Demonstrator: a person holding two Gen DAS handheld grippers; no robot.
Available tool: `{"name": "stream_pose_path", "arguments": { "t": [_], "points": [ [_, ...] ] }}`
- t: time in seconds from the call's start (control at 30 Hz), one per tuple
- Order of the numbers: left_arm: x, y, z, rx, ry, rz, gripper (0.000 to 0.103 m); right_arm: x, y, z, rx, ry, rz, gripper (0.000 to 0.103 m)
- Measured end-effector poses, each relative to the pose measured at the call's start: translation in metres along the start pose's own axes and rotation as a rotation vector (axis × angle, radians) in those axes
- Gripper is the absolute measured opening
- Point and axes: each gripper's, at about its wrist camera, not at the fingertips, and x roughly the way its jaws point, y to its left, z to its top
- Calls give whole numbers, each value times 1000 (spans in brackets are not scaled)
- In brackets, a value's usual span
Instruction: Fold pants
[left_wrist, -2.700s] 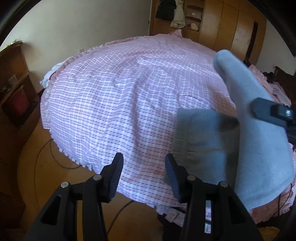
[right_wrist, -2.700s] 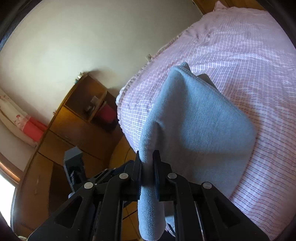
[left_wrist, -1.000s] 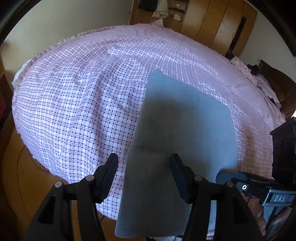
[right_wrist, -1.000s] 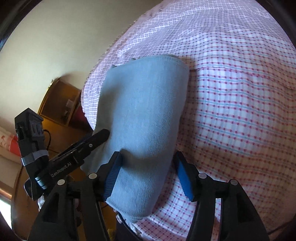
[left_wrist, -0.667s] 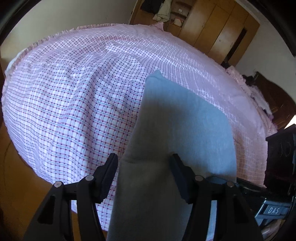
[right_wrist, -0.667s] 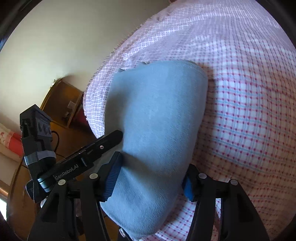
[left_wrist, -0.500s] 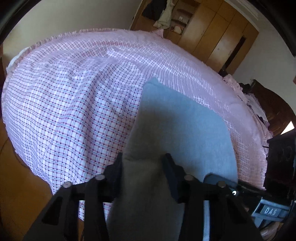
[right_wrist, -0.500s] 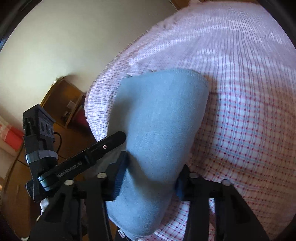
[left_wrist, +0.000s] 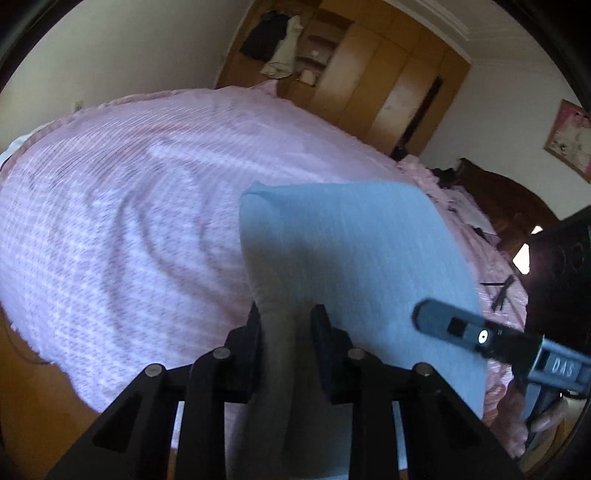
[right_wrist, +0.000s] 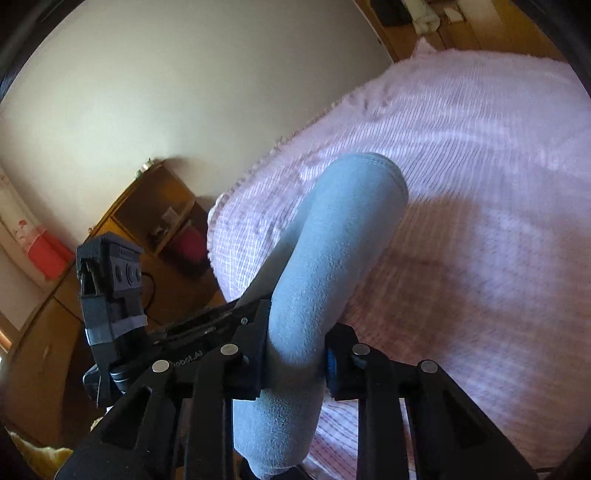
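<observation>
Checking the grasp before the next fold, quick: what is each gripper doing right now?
Left gripper: jaws have just been closing, now shut on the grey-blue fleece pants.
Right gripper: jaws have just been closing, now shut on the same pants.

Two claws (left_wrist: 286, 323), one pants (left_wrist: 354, 251), one bed (left_wrist: 129, 206)

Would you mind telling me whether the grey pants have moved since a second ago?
Yes. The pants have lifted off the pink bedspread, their near end now bunched up.
</observation>
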Motion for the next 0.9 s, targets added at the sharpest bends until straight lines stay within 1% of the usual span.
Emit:
{"name": "stream_pose_path", "arguments": {
  "t": [0.13,0.2,0.3,0.43,0.57,0.6,0.7,0.83,0.9],
  "points": [
    [14,-38,13,61,4,-64,26,-40,-12,15,-29,-57,-42,16],
    [26,-63,21,95,13,-103,26,-62,-25,19,-12,-82,-51,16],
    [45,-98,29,156,20,-135,26,-91,-47,25,3,-118,-98,16],
    [86,-151,41,240,42,-165,26,-120,-81,32,5,-156,-175,16],
    [125,-192,46,280,61,-187,26,-141,-116,38,20,-188,-217,16],
    [139,-202,47,289,66,-186,26,-144,-125,39,18,-193,-234,16],
    [173,-215,47,310,93,-176,26,-149,-154,38,42,-191,-292,16],
    [223,-228,36,340,174,-135,26,-143,-192,32,87,-155,-371,16],
    [241,-229,29,354,201,-102,27,-140,-208,28,108,-138,-413,16]
  ]
}}
